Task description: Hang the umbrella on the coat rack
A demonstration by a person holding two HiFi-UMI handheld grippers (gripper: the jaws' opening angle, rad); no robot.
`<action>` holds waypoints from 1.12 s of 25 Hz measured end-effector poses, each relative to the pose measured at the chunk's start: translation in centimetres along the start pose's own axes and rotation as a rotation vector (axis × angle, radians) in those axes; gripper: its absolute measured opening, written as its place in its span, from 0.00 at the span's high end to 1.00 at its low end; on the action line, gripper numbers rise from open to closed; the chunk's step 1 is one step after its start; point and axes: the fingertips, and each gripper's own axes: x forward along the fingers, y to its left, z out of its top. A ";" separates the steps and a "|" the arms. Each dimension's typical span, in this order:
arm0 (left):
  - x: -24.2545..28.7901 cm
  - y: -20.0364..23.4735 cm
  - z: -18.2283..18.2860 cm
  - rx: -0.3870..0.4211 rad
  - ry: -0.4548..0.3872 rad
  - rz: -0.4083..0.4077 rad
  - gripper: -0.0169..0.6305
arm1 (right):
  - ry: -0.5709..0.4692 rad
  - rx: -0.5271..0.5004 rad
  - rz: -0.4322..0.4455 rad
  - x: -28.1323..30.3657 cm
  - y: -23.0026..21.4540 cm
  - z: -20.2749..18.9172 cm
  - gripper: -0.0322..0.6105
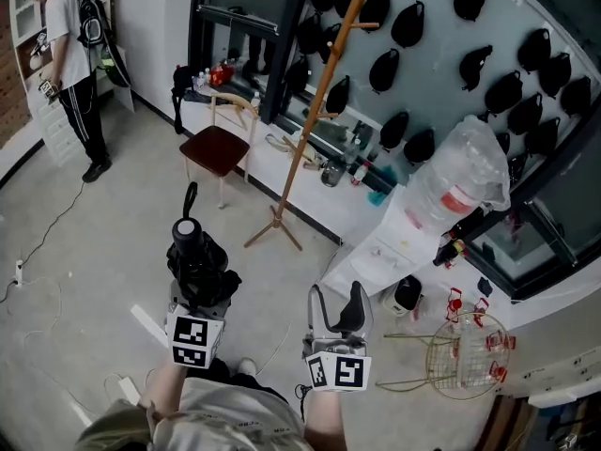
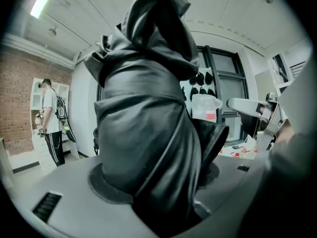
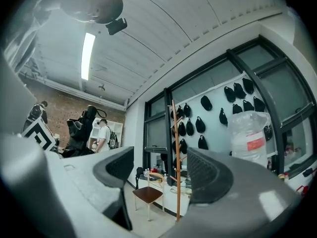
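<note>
Black umbrella [image 1: 192, 252] (folded) points forward, lengthwise along the left gripper [image 1: 200, 294].

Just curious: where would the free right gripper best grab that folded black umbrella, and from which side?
Probably the handle end just below the strap loop of the umbrella, coming from the right. The left gripper clamps the bundled canopy lower down, so only that upright top stands free; the right gripper, jaws open and empty, is beside it.

Folded fabric umbrella [image 1: 199, 263]: black. Slender wooden coat rack [image 1: 316, 111]: orange-brown. Wooden chair [image 1: 215, 148]: seat dark red. Smooth floor [image 1: 94, 252]: plain pale grey.
</note>
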 end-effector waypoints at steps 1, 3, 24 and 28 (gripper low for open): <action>0.0 0.1 -0.1 -0.002 0.006 0.004 0.54 | 0.003 0.003 0.001 0.1 0.0 -0.2 0.44; 0.3 0.5 -0.3 -0.003 0.014 0.006 0.54 | 0.008 0.007 -0.001 0.4 0.0 -0.6 0.44; 8.2 10.7 1.1 0.063 0.038 -0.184 0.54 | 0.006 0.029 -0.169 9.7 5.2 -2.9 0.44; 9.1 10.8 0.2 0.051 0.059 -0.223 0.54 | 0.033 0.029 -0.181 10.4 5.6 -3.6 0.44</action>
